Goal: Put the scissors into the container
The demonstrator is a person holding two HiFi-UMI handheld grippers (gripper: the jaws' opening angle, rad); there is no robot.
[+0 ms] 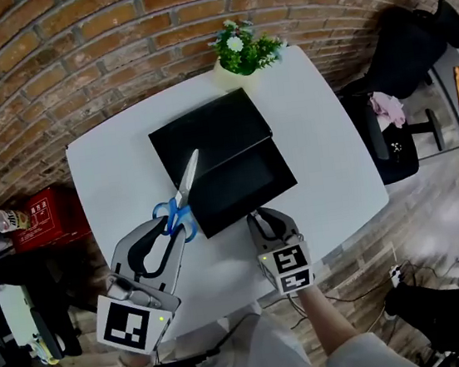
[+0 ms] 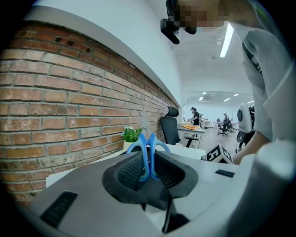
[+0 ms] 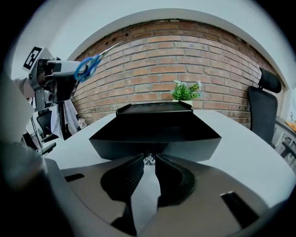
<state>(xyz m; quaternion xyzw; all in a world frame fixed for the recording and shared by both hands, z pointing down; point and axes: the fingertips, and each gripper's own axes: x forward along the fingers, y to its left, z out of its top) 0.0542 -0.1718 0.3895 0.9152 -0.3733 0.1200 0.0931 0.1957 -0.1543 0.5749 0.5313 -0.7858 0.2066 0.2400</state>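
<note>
A black container [image 1: 210, 131] lies in the middle of the white table [image 1: 328, 165], with its open drawer [image 1: 247, 186] drawn out toward me. My right gripper [image 1: 260, 215] is at the drawer's front wall, shut on a small shiny knob [image 3: 148, 160]. My left gripper [image 1: 170, 220] is shut on the blue handles of the scissors [image 1: 186, 182], held above the table just left of the drawer. The silver blades point away from me over the container's left edge. In the left gripper view the handles [image 2: 148, 150] stand upright between the pads. The right gripper view shows the scissors [image 3: 90, 66] raised at upper left.
A potted green plant [image 1: 244, 49] stands at the table's far edge behind the container. A brick wall runs along the far side. A black office chair [image 1: 390, 132] is to the right of the table, and a red box [image 1: 45, 218] sits on the floor at left.
</note>
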